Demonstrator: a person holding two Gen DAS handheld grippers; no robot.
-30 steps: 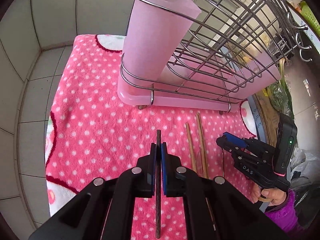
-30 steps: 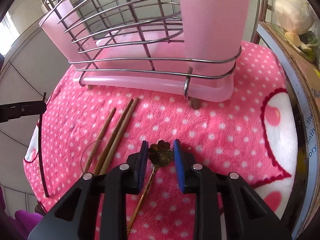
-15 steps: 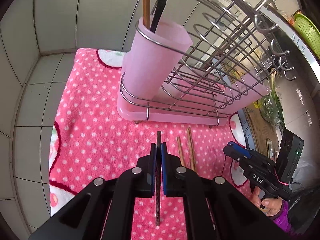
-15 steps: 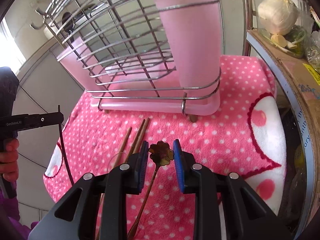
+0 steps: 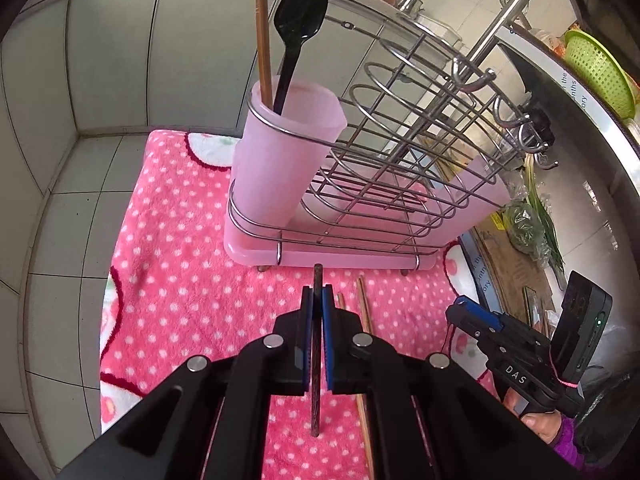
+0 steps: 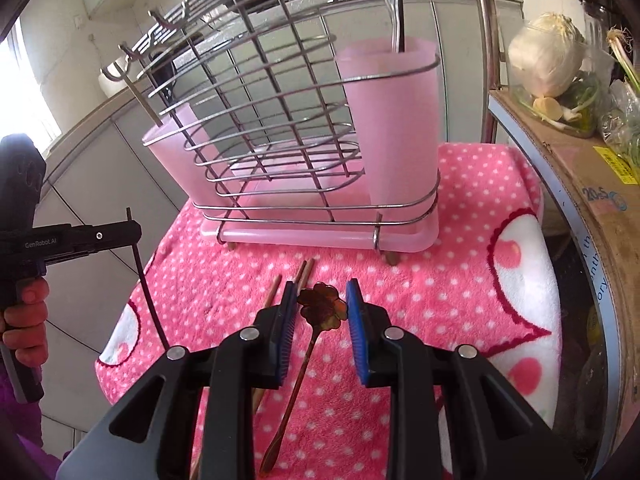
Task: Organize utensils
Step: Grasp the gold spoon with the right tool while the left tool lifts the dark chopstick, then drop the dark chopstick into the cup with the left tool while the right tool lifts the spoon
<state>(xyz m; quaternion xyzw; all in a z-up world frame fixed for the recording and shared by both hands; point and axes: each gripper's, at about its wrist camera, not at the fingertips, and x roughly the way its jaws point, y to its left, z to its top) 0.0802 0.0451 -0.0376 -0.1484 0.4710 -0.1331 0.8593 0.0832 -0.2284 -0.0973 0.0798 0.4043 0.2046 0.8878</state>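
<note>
A: Gripping a dark chopstick (image 5: pixel 317 344), the left gripper (image 5: pixel 317 320) holds it clear of the pink towel (image 5: pixel 168 280); the right gripper (image 6: pixel 322 312) pinches a flower-headed spoon (image 6: pixel 322 304) by its head, handle hanging toward the towel.

B: Which step is this?

A: Judged a carry, both utensils lifted, neither yet in the rack (image 5: pixel 400 184). Next, each must be stood upright over a pink cup (image 5: pixel 280 160) and released there.

B: What do the views add to each other?

A: The left view shows that cup with a black spoon (image 5: pixel 298 20) and a wooden stick (image 5: pixel 262 32) in it. The right view shows the other cup (image 6: pixel 392 128), and loose chopsticks (image 6: pixel 302 276) lying on the towel.
</note>
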